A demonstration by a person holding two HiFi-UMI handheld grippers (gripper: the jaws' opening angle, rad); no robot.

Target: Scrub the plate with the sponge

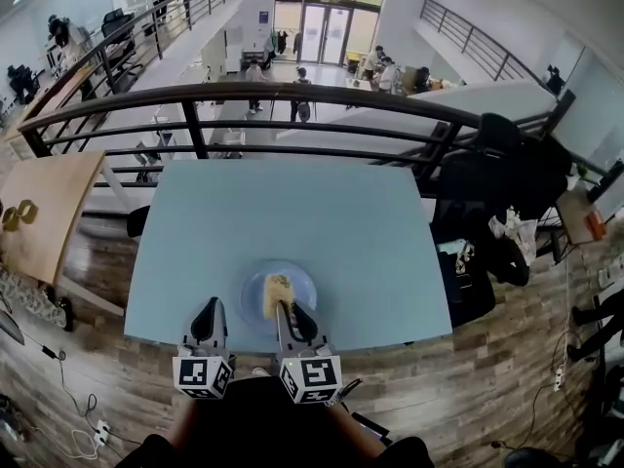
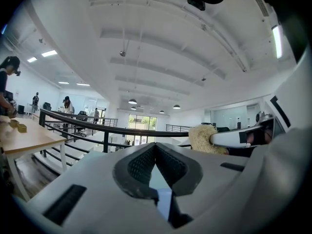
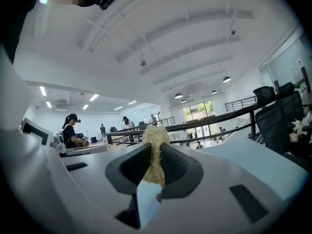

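A pale blue plate (image 1: 295, 283) lies near the front edge of the light blue table (image 1: 322, 222). A yellow fibrous sponge (image 1: 276, 289) rests over the plate's middle, and my right gripper (image 1: 285, 307) is shut on its near end. In the right gripper view the sponge (image 3: 155, 139) is pinched between the dark pads and sticks up past them. My left gripper (image 1: 209, 308) hovers over the table edge just left of the plate, its tips touching with nothing between them. The left gripper view has the shut jaws of the left gripper (image 2: 155, 147) and the sponge (image 2: 204, 138) off to the right.
A dark metal railing (image 1: 292, 94) runs behind the table's far edge. A wooden table (image 1: 49, 213) stands to the left. A black chair and bags (image 1: 487, 213) crowd the right side. Wood floor (image 1: 507, 378) surrounds the table.
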